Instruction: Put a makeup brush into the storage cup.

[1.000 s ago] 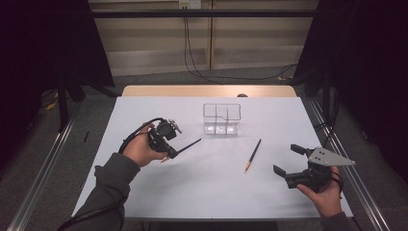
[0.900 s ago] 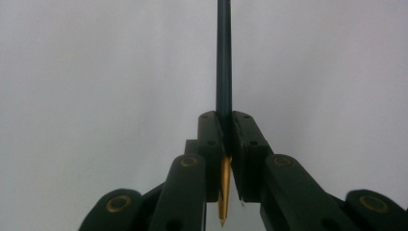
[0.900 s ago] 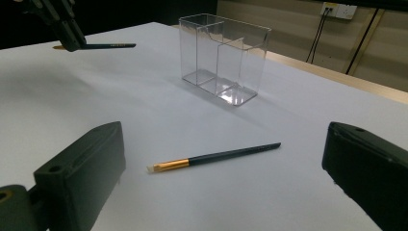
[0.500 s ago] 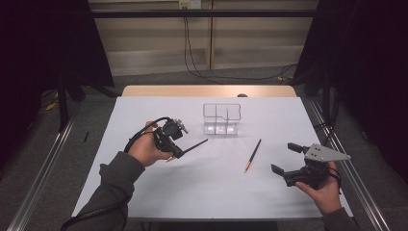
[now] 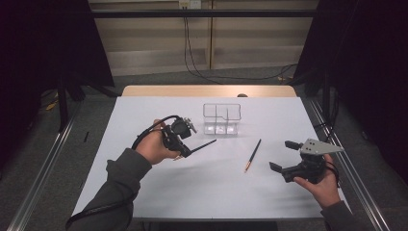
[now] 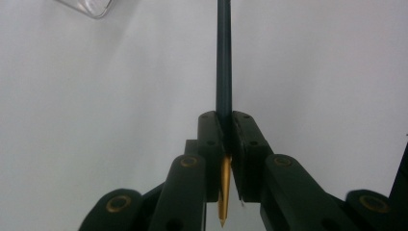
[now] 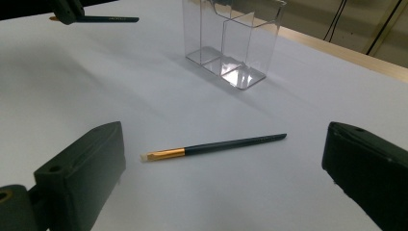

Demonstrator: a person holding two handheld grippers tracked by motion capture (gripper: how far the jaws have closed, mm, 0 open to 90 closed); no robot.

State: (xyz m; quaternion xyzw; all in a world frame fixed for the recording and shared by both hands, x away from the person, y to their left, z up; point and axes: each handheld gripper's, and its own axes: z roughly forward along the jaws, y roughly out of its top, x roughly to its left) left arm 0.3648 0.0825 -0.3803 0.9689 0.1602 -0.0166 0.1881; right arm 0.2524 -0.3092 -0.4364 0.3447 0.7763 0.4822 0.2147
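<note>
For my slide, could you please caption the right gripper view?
Open right gripper faces a brush lying before the clear organizer.

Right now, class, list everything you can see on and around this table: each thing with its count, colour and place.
Table: one, white top, centre.
Clear organiser: one, transparent, compartmented, upright at the far middle.
Loose brush: one, dark handle, gold ferrule, flat on the table, right of centre.
Held brush: one, dark handle, gold ferrule, clamped in the left gripper.
Left gripper: one, black, shut on the held brush, left of centre.
Right gripper: one, black, open, near right.
</note>
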